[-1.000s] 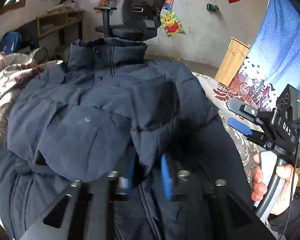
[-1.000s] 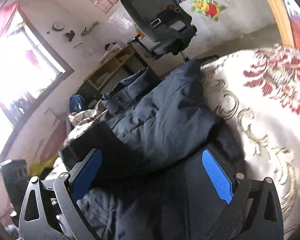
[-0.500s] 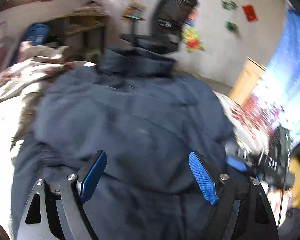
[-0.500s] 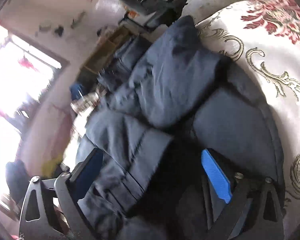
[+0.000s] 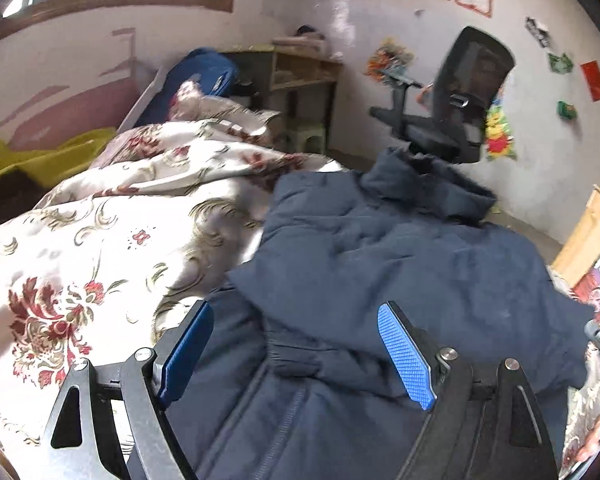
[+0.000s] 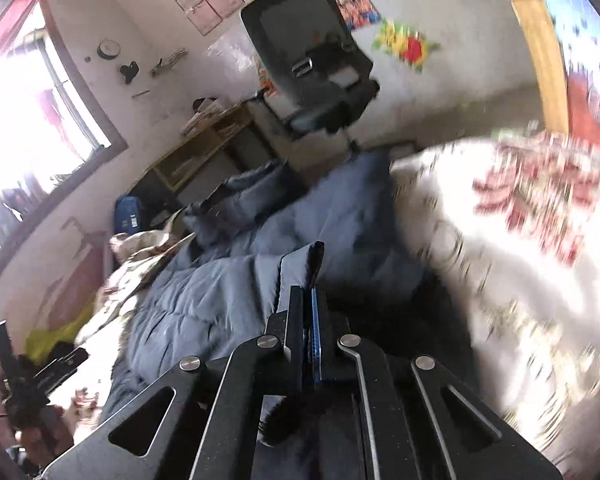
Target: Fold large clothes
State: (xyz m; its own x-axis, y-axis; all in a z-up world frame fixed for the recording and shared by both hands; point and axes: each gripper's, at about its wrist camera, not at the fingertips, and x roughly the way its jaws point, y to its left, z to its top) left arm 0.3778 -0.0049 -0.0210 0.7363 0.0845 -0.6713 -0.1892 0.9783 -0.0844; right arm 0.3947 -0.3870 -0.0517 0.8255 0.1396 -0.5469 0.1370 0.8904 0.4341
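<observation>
Navy padded jacket (image 5: pixel 400 264) lies spread on a floral bedspread (image 5: pixel 100 248), collar end toward the black office chair (image 5: pixel 460 100) by the far wall. Left gripper (image 5: pixel 296 356) hovers over the jacket's near hem side, its blue pads (image 5: pixel 404 356) spread wide with nothing pinched; jacket fabric and a zipper line show beneath the gap, contact not clear. Lower part of the jacket is cut off by the gripper frame. Right gripper (image 6: pixel 309 300) has its fingers pressed together on a fold of jacket fabric (image 6: pixel 300 268), which sticks up just past the tips; the pads themselves are mostly hidden, only a thin blue edge showing. In the right wrist view the bedspread right of the jacket is motion-blurred and overexposed, pattern barely readable. Window (image 6: pixel 32 120) left of the chair is blown out. At the far left edge, beside the jacket, a dark device shape (image 6: pixel 32 376) is too dim to resolve. Wooden desk (image 5: pixel 296 68) left of the chair, clutter on it indistinct.
</observation>
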